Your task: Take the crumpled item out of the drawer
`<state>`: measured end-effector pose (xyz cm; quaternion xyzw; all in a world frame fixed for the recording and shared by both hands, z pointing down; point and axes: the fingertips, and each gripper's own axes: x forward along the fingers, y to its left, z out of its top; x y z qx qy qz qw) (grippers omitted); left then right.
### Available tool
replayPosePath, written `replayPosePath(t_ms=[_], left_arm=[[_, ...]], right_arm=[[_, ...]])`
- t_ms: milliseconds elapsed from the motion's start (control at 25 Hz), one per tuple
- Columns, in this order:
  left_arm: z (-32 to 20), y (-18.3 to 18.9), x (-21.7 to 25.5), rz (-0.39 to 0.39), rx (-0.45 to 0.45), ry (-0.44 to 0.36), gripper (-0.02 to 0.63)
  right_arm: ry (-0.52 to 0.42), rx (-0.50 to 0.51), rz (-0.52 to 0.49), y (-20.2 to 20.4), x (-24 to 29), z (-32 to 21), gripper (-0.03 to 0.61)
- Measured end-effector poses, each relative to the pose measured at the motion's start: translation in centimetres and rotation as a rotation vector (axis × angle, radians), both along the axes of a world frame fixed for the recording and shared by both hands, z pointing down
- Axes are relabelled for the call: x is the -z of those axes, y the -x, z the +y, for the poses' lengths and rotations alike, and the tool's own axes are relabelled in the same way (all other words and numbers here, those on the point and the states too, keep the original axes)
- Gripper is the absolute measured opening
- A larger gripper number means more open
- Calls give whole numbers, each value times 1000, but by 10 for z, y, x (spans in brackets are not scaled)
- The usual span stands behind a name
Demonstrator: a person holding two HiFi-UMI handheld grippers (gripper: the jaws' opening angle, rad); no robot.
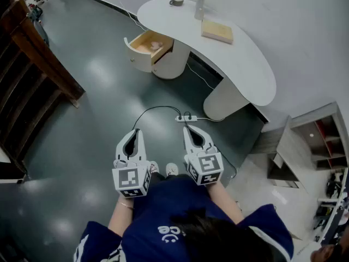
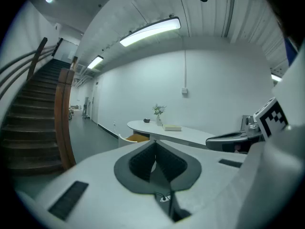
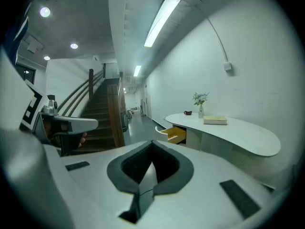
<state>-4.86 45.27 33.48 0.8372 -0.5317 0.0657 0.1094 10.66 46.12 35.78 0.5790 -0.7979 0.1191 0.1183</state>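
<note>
Across the room, the open drawer [image 1: 146, 43] sticks out of a white curved desk [image 1: 240, 59], showing its wooden inside. A pale pink crumpled item [image 1: 156, 46] lies in it. Both grippers hang low in front of the person, far from the desk. The left gripper [image 1: 135, 131] is shut with nothing in it, and so is the right gripper [image 1: 186, 128]. The drawer [image 2: 138, 137] appears small beyond the left gripper [image 2: 153, 143]. In the right gripper view the drawer [image 3: 175, 134] lies past the right gripper [image 3: 152, 143].
A power strip [image 1: 186, 118] with black and white cables lies on the dark floor between me and the desk. On the desk stand a book [image 1: 217, 30], a vase [image 1: 200, 5] and a cup [image 1: 176, 0]. A wooden staircase [image 1: 30, 64] is at left, shelving [image 1: 319, 141] at right.
</note>
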Motion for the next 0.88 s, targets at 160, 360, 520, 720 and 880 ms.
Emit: replayPosePath(t_ms=[160, 360, 520, 720, 880], left_arm=[[-9, 4, 2, 4, -4, -8, 5], [-23, 10, 0, 7, -19, -16, 5], [-34, 18, 0, 0, -27, -18, 5], [-45, 27, -1, -10, -26, -17, 5], [-59, 26, -7, -4, -10, -9, 5]], right_arm=[[-8, -15, -14, 0, 1, -7, 6], [-28, -36, -3, 3, 2, -20, 8], [-25, -35, -8, 13, -2, -25, 8], [-2, -20, -37, 25, -12, -32, 8], [0, -2, -41, 24, -19, -48, 8]])
